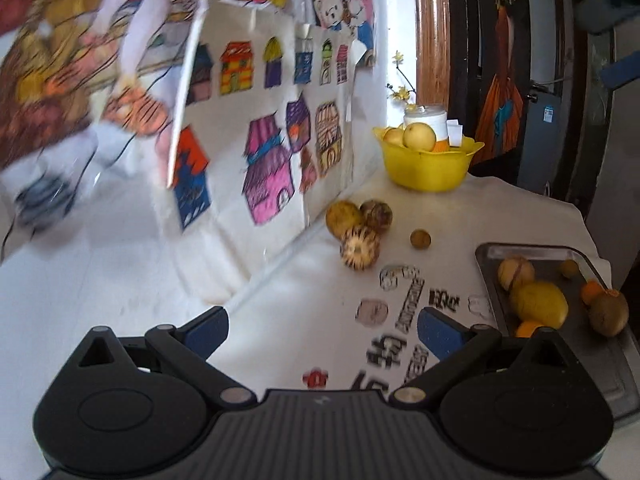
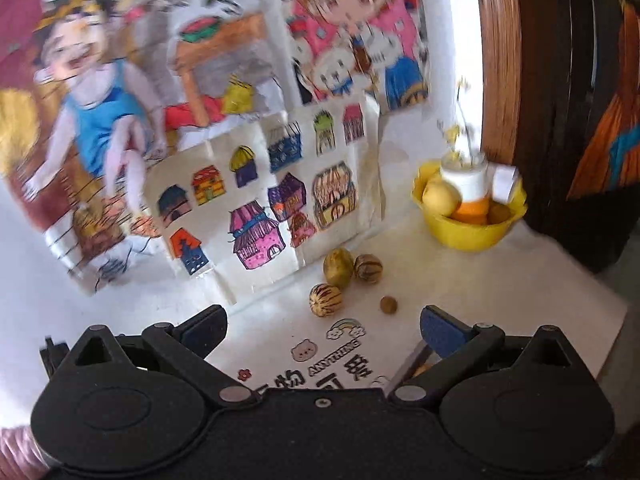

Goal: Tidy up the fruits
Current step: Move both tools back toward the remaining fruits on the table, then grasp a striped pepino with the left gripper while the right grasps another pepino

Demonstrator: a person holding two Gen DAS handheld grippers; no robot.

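Hovering wide open and empty, left gripper [image 1: 322,330] and right gripper [image 2: 322,330] face loose round fruits [image 2: 338,268] by the table's back edge; a nudge could roll them away from the yellow bowl [image 2: 468,232] in the far corner.

Yellow bowl [image 1: 426,168], 2 brown-striped fruits [image 1: 359,253]
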